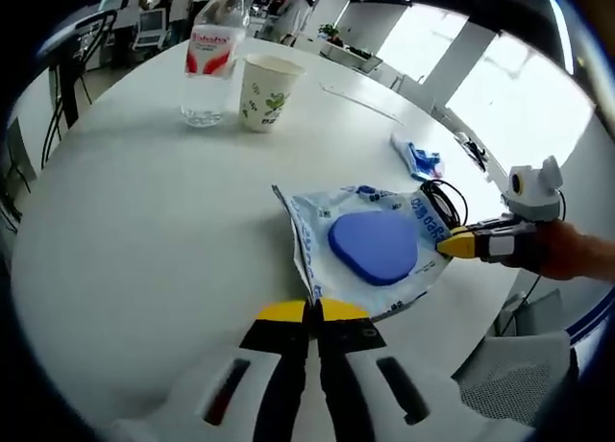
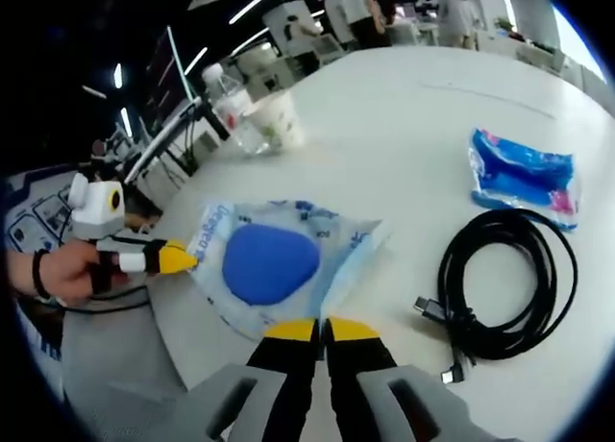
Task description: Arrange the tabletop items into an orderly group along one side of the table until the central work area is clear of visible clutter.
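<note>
Two grippers pinch one clear plastic packet (image 1: 370, 255) from opposite edges, and that packet, with a blue rounded pad (image 1: 375, 247) sealed inside, lies flat on the white round table (image 1: 144, 231) close to its rim. In the left gripper view, the left gripper (image 1: 313, 312) has its yellow-tipped jaws pressed together on the packet's nearer edge, while the right gripper (image 1: 459, 243), held in a person's hand (image 1: 577, 253), nips the packet's far side with its jaws closed. Just beyond the packet on that side lies a coiled black cable (image 1: 444, 200), and past the cable a small blue wrapped pack (image 1: 416, 158). Well away from the packet, across the table, a paper cup (image 1: 266, 93) stands upright just beside a clear water bottle (image 1: 211, 65) with a red label; whether they touch is unclear. Chairs (image 1: 72, 72) and desks stand beyond the table behind the bottle.
</note>
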Demonstrator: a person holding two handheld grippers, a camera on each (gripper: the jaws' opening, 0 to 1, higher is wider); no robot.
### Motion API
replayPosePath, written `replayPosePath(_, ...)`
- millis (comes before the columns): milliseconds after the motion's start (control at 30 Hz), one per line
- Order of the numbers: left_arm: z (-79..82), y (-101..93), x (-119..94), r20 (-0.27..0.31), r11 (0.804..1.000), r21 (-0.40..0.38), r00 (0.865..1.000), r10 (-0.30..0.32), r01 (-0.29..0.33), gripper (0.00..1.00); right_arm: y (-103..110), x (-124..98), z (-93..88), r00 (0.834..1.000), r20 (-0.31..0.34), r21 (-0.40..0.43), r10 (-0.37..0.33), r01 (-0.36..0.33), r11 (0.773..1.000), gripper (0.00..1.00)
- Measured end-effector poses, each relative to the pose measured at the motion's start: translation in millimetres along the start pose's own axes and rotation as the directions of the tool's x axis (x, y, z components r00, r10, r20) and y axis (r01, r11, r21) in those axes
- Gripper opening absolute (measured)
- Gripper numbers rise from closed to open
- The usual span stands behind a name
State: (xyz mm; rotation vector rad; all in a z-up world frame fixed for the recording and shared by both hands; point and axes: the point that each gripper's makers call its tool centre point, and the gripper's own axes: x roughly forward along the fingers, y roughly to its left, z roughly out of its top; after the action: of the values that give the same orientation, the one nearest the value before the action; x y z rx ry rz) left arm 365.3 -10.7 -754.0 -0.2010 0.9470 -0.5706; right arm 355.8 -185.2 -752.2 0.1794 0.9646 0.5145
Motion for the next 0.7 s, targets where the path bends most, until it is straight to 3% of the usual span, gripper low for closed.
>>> replayPosePath(200, 21.2, -7.5, 4.1, 0.031, 1.000, -0.020, 0.999, -0.018, 0.019, 0.00, -8.7, -5.5, 11.0, 1.000, 0.016, -0.030, -0.010, 0.011, 0.999, 0.00)
replayPosePath(700, 76.3, -26.8, 28.1, 0.080, 0.998, 0.015, 0.995, -0.058, 0.057, 0.00, -36.6, -20.5, 43.4, 0.996, 0.075, -0.041, -0.044, 0.047, 0.998, 0.00)
